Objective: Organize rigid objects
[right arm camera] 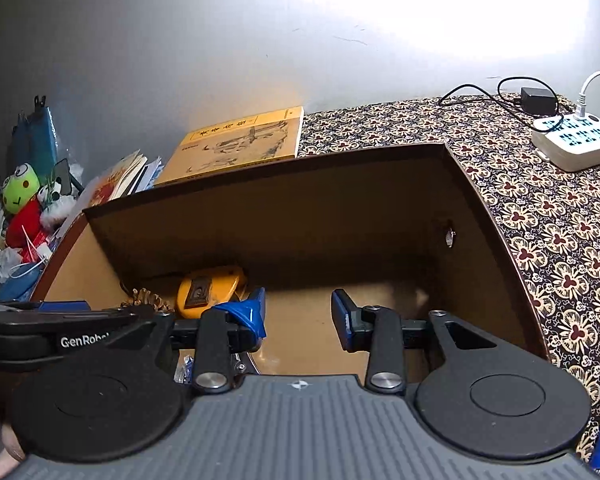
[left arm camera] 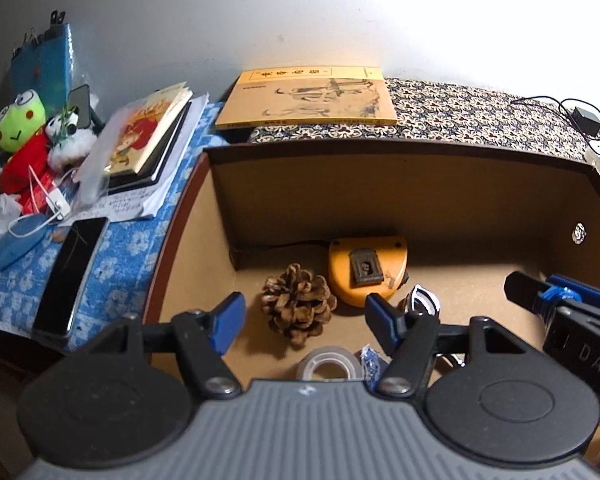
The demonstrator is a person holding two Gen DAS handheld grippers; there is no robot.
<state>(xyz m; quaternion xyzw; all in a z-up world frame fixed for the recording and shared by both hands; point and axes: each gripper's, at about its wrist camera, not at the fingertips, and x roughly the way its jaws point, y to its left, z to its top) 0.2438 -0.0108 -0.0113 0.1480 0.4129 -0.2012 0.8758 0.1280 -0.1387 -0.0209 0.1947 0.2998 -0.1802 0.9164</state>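
Hovering both tongs over the open box (left arm camera: 380,184), I've got the left tongs (left arm camera: 306,322) spread wide and empty. Nearest, right under them, sits the tape roll (left arm camera: 327,363), lying flat with its hole up. Just past it, dead ahead between the fingers, sits the pinecone (left arm camera: 298,309), roundish, no real long axis. Farther back against the wall lies the orange piece (left arm camera: 366,270). My right tongs (right arm camera: 299,318) are parted too, gripping nothing, over bare box floor to the right. Left is clearly nearer the pinecone, so I judge it's a straight drop forward.
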